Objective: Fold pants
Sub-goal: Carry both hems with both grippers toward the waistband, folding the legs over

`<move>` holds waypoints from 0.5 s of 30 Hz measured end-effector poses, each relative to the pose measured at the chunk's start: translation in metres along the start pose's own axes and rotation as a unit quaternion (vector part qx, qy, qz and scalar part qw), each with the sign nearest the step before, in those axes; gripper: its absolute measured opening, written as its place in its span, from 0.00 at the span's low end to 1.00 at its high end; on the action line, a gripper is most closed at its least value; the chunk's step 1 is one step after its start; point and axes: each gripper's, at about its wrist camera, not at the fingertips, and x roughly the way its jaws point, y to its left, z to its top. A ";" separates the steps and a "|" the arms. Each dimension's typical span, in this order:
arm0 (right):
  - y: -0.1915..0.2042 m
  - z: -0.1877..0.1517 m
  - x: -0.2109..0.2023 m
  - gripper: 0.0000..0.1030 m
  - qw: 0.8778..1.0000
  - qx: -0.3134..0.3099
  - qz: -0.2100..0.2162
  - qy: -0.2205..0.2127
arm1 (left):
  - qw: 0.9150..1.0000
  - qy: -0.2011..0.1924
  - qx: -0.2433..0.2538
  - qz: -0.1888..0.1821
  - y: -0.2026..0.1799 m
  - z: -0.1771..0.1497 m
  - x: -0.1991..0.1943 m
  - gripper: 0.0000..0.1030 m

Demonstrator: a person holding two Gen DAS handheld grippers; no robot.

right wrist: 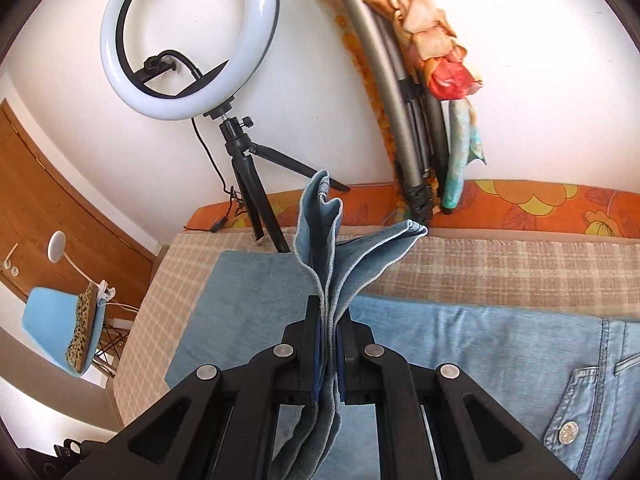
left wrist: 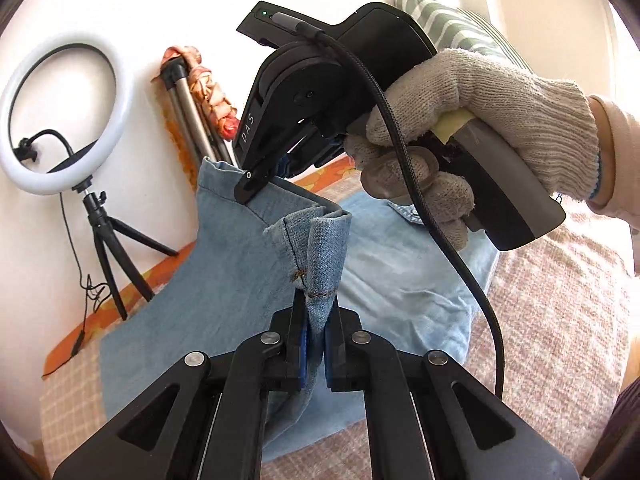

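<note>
Light blue denim pants (right wrist: 472, 344) lie spread across a bed covered with a beige checked blanket (right wrist: 500, 268), the waist end with a back pocket and a metal button (right wrist: 568, 432) toward the right in the right wrist view.

The left gripper (left wrist: 316, 354) is clamped on a bunched hem of the pants, its 2 fingers pressed together with the fabric pinched between the blue pads (left wrist: 305, 350). The stitched hem stands upright out of the jaws, and the pant leg falls away from it down to the blanket.

The right gripper (right wrist: 329, 354) is likewise closed on denim: several layers of the pants' edge rise from between its fingers and fan outward above them. In the left wrist view the same right gripper (left wrist: 256, 188) appears from the side, held by a hand in a knitted grey glove (left wrist: 480, 120), its tip gripping the raised edge of the pants near the other pinch. A black braided cable (left wrist: 440, 208) trails from that tool.

Beyond the bed, against a white wall, stands a ring light (right wrist: 188, 36) on a small black tripod (right wrist: 256, 184). Near it leans a folded silver tripod (right wrist: 384, 80) with a patterned cloth (right wrist: 428, 36) tied around it. An orange floral sheet (right wrist: 520, 204) shows along the bed's far edge.
</note>
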 end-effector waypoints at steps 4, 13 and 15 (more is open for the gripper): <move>-0.035 -0.005 -0.030 0.03 1.000 0.011 -0.009 -0.011 | 1.000 -0.003 0.008 -0.023 -0.026 0.012 0.010 0.04; -0.111 -0.021 -0.082 0.03 0.998 0.041 -0.034 -0.030 | 0.997 -0.013 0.033 -0.075 -0.083 0.050 0.041 0.04; -0.131 -0.029 -0.087 0.03 0.997 0.054 -0.040 -0.028 | 0.996 -0.010 0.041 -0.084 -0.099 0.054 0.048 0.04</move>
